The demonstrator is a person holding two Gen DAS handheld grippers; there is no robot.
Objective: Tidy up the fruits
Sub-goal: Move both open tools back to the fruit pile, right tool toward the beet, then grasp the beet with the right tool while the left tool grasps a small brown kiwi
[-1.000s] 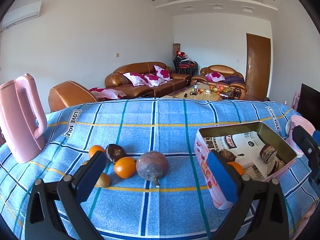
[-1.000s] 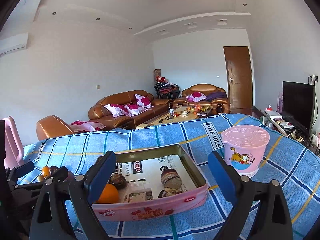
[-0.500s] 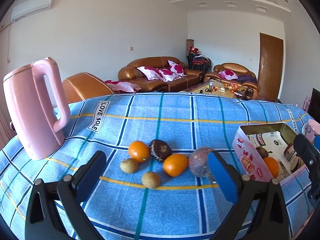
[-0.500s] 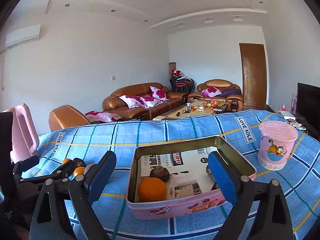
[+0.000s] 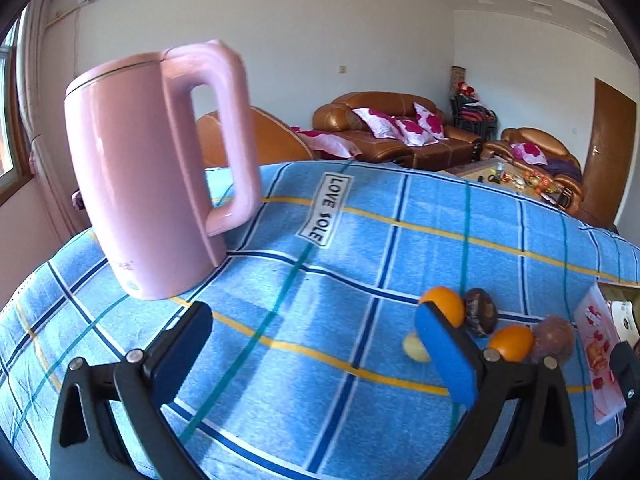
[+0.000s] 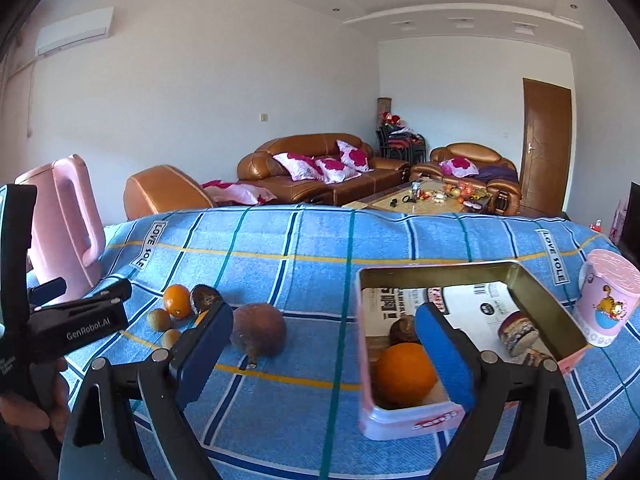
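Loose fruit lies on the blue plaid cloth: an orange (image 6: 177, 300), a dark fruit (image 6: 205, 297), a large brown-purple fruit (image 6: 258, 330) and two small yellowish fruits (image 6: 159, 319). In the left wrist view the oranges (image 5: 443, 305) (image 5: 512, 343) sit at the right. A pink tin (image 6: 404, 420) holds an orange (image 6: 404, 374) and dark fruits (image 6: 403, 330). My left gripper (image 5: 316, 354) is open and empty, aimed left of the fruit. My right gripper (image 6: 326, 344) is open and empty, between the large fruit and the tin.
A tall pink kettle (image 5: 148, 184) stands at the table's left. A pink lidded cup (image 6: 606, 298) stands right of the tin. The tin's edge (image 5: 598, 344) shows at the right of the left wrist view. Sofas and a coffee table lie beyond.
The left gripper has swung left, so the kettle now fills its view and the fruit has slid to the right. The right gripper has also turned left, bringing the loose fruit into its view.
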